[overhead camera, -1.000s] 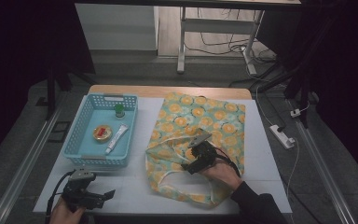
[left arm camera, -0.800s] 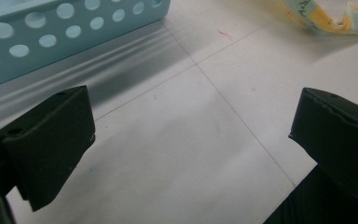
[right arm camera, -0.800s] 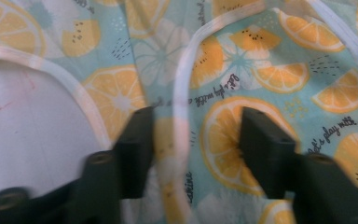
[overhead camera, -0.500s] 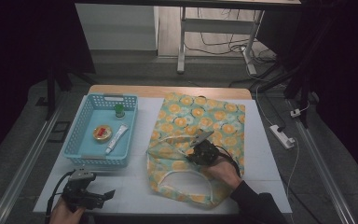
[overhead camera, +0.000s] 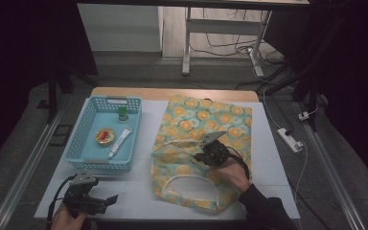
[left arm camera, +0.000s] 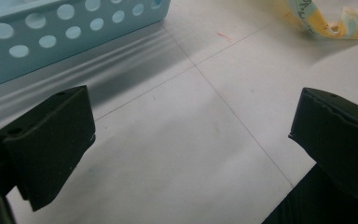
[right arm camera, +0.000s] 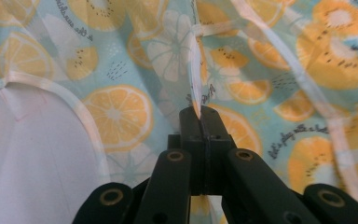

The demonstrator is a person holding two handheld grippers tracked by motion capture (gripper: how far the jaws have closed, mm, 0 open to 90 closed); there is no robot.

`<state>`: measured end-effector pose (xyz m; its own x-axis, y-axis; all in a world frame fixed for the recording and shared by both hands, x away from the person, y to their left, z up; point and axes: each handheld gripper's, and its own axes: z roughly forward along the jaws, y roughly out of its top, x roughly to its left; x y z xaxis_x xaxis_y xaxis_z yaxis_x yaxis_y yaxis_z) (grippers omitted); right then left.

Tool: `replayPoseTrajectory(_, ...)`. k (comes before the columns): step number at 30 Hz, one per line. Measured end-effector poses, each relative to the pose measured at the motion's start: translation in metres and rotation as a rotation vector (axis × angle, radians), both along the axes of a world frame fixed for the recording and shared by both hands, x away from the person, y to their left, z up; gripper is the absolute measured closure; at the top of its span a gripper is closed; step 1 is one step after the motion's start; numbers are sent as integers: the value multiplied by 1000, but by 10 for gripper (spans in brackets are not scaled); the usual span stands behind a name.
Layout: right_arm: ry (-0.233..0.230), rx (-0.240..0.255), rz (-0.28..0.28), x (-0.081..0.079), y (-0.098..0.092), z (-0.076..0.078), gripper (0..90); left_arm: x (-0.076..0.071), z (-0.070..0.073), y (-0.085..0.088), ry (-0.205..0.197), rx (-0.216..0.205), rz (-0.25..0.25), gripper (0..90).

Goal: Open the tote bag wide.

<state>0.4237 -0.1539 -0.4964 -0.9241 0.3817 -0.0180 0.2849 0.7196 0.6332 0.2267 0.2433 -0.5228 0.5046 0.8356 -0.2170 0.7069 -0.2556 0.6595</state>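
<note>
Right tongs point(right arm camera: 199, 112) pinch a fold of the soft, fruit-printed cloth bag point(right arm camera: 121, 107); left tongs point(left arm camera: 191, 140) gape over bare tabletop point(left arm camera: 177, 154).

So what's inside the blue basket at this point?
The blue basket holds a small green-capped bottle, a round red-and-yellow item and a white tube. Anything beneath them is hidden from view.

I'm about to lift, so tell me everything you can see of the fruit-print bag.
The fruit-print bag is thin cloth, pale teal with orange and lemon slices and cream-edged handles. It lies flat on the white table, to the right of the blue basket, its opening and a handle loop toward the person. The right claw is shut on a raised fold of its fabric near the mouth.
</note>
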Motion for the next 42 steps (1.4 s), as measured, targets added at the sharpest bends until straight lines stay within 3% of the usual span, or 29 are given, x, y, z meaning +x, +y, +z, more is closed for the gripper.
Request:
replayPoseTrajectory(3,-21,1,-8,0,0,5,900,0,0,0,2,0,0,0)
replayPoseTrajectory(11,5,93,-60,7,-4,20,900,0,0,0,2,-5,-3,0)
replayPoseTrajectory(21,-20,172,-91,13,-9,48,900,0,0,0,2,-9,-3,0)
replayPoseTrajectory(30,-74,178,-89,16,-7,65,900,0,0,2,3,-21,3,0)
replayPoseTrajectory(42,-97,214,-85,17,-5,87,900,0,0,3,7,-33,10,0)
